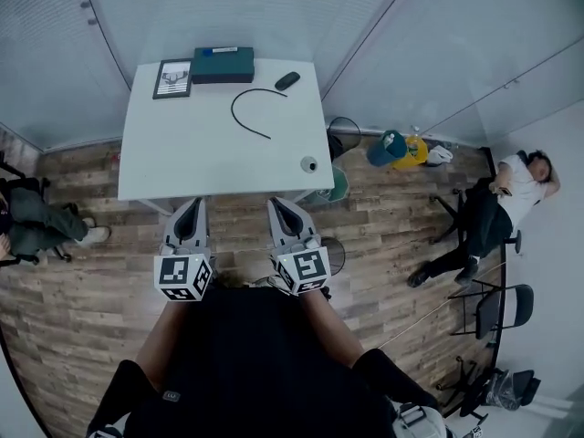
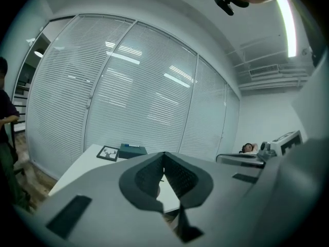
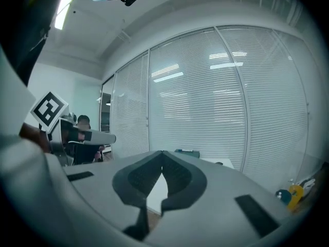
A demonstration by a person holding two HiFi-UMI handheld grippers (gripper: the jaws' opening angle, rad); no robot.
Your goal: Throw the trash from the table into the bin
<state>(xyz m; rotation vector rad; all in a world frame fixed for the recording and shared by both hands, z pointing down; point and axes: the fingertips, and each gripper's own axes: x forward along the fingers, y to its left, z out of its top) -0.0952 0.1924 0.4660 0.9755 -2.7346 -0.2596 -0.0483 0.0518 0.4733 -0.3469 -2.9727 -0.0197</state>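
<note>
The left claw [image 1: 193, 205] and right claw [image 1: 278, 205] are each pressed together and empty, held before the near edge of the white surface [image 1: 201, 158]. A small round trash item [image 1: 309, 164] lies near the surface's right front corner. A mesh bin [image 1: 348, 132] stands on the floor just beside that side.

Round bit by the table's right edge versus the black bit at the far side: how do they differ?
The round bit is pale with a dark centre; the black bit is dark all over. The round bit is circular and smaller; the black bit is a longer oval, lying slanted. The round bit sits alone near the edge; the black bit lies by the black cable's end. Both rest on the white table.
</note>
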